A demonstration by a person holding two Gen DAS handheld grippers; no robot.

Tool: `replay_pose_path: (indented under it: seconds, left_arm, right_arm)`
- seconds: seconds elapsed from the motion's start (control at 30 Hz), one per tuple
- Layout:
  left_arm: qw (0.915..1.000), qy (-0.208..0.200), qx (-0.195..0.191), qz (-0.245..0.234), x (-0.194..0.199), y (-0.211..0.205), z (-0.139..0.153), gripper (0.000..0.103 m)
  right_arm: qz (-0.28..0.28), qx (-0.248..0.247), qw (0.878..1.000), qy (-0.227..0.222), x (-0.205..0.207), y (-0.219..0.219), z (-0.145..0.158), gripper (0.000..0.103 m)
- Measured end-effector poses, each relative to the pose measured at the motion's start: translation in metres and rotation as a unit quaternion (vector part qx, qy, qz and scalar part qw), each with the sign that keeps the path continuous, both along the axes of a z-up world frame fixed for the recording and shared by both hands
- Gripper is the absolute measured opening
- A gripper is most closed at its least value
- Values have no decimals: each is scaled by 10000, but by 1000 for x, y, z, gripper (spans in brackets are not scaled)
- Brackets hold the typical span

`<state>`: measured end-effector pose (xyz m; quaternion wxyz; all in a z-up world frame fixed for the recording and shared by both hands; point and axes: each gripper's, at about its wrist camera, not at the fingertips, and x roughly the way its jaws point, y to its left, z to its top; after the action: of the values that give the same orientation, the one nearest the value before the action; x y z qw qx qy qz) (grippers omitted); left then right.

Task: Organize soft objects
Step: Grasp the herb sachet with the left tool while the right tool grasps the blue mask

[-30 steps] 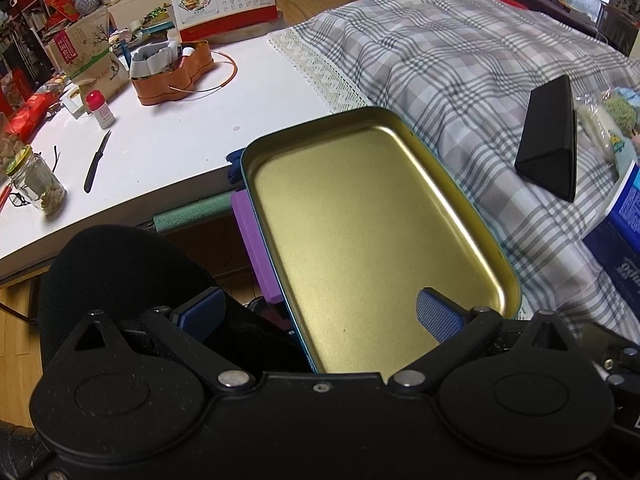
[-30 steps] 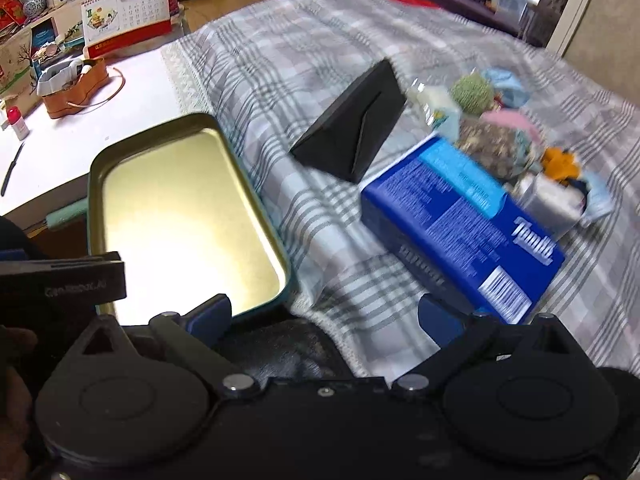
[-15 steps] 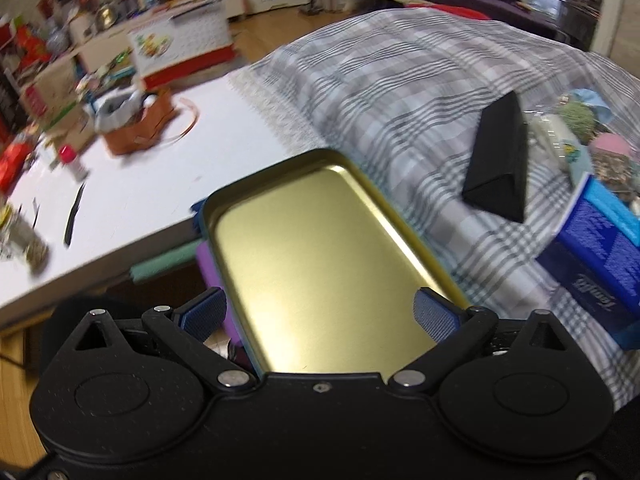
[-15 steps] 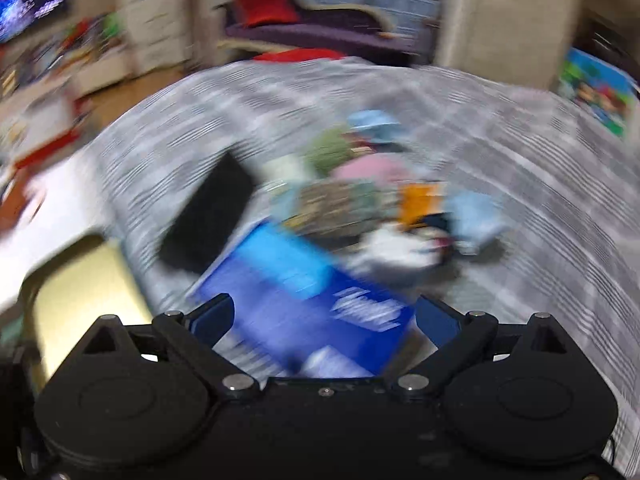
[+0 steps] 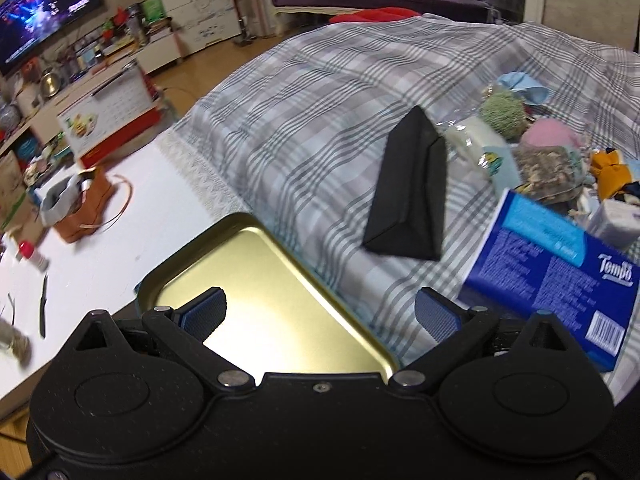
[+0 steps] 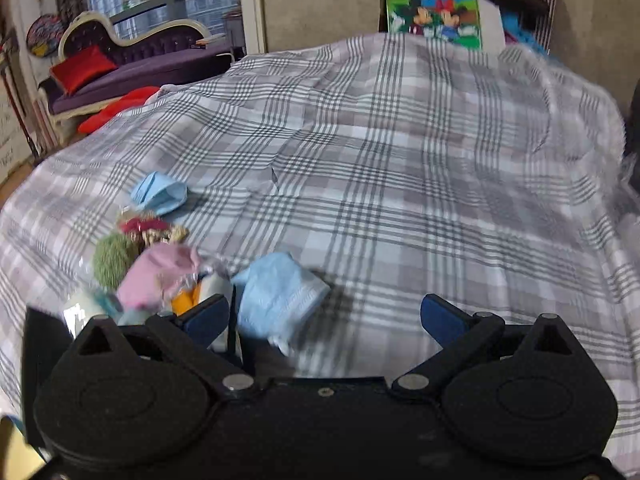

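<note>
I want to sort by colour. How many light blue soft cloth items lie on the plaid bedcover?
2: one light blue folded cloth at the pile's near right edge, another light blue cloth beyond the pile. More may be hidden underneath the pile.

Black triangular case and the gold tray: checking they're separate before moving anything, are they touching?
Apart. The left wrist view shows plaid blanket between the black triangular case and the gold tray.
</note>
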<state>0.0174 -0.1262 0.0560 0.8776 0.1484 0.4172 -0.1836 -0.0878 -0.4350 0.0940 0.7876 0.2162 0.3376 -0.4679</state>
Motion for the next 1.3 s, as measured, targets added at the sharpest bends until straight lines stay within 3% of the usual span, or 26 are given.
replay_pose_path:
  seconds: [0.1,0.23,0.37,0.57,0.67,0.8,0.93,1.1,1.3]
  left_arm:
    - [9999,12,-25,-105,5,-17,4,97]
    - [9997,-9,-42,-249,9,-37,8,97]
    - [9989,3,-2,-458,13,-58,8,98]
    - [9972,78,-6,-740,23,-95,8,98]
    - [9954,184,-68,-938,28,-117,8,98]
    - [9923,299,-61,-1198,32,-144,5,98]
    - [9900,313,22,-1377,34,-169,0,99]
    - [9842,524,217,-1674,34,-192,-10,99]
    - [9811,775,458,-1714,45,-215,-27,99]
  right_arm:
    - [-362,301,9984,-301,3,-21,-4,102]
    - [-671,579,9954,-359,18,-40,-18,101]
    - [-500,697,9946,-576,25,-44,-41,101]
    - [-343,797,9959,-262,31,-52,-62,95]
    - [-300,1057,9936,-250,30,-57,-69,79]
    - [-81,1116,9934,-259,33,-56,-73,38]
    - [-89,811,9960,-369,31,-51,-67,28]
    - [-378,496,9956,-694,15,-50,-56,28]
    - [-395,631,9941,-784,13,-54,-57,28]
